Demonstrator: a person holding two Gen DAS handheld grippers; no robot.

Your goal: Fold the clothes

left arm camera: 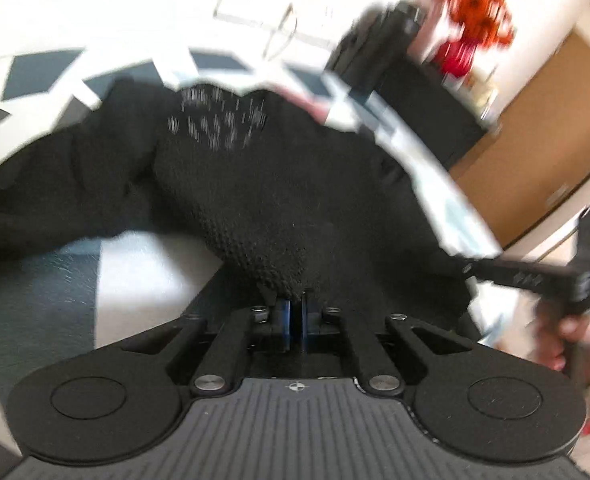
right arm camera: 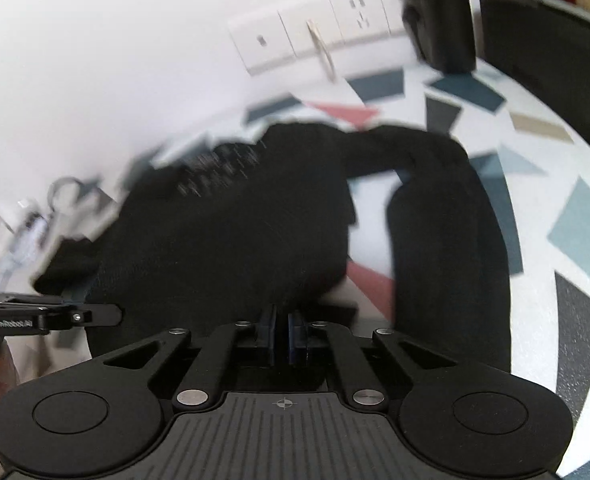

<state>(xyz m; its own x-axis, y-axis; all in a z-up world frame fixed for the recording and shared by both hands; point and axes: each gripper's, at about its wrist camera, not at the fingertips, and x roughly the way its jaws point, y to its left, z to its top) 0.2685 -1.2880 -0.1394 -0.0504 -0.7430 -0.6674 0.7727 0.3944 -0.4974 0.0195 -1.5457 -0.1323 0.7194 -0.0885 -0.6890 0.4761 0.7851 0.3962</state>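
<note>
A black knitted garment (left arm camera: 263, 184) with a patch of pale print near its far edge lies bunched on a patterned table (left arm camera: 143, 252). My left gripper (left arm camera: 296, 304) is shut on its near hem. In the right wrist view the same black garment (right arm camera: 231, 240) stretches away, one sleeve (right arm camera: 451, 248) curving down the right side. My right gripper (right arm camera: 282, 320) is shut on the cloth's near edge. Each gripper shows in the other's view: the right one (left arm camera: 527, 276) held by a hand at the right edge, the left one (right arm camera: 55, 316) at the left edge. Both views are motion-blurred.
The tabletop (right arm camera: 575, 240) is white with grey, blue and pink shapes. A white wall with a socket strip (right arm camera: 315, 40) stands behind. A black box (left arm camera: 423, 92), red flowers (left arm camera: 475, 20) and a wooden cabinet (left arm camera: 535, 168) are at the right. A metal ring (right arm camera: 67, 192) lies at the left.
</note>
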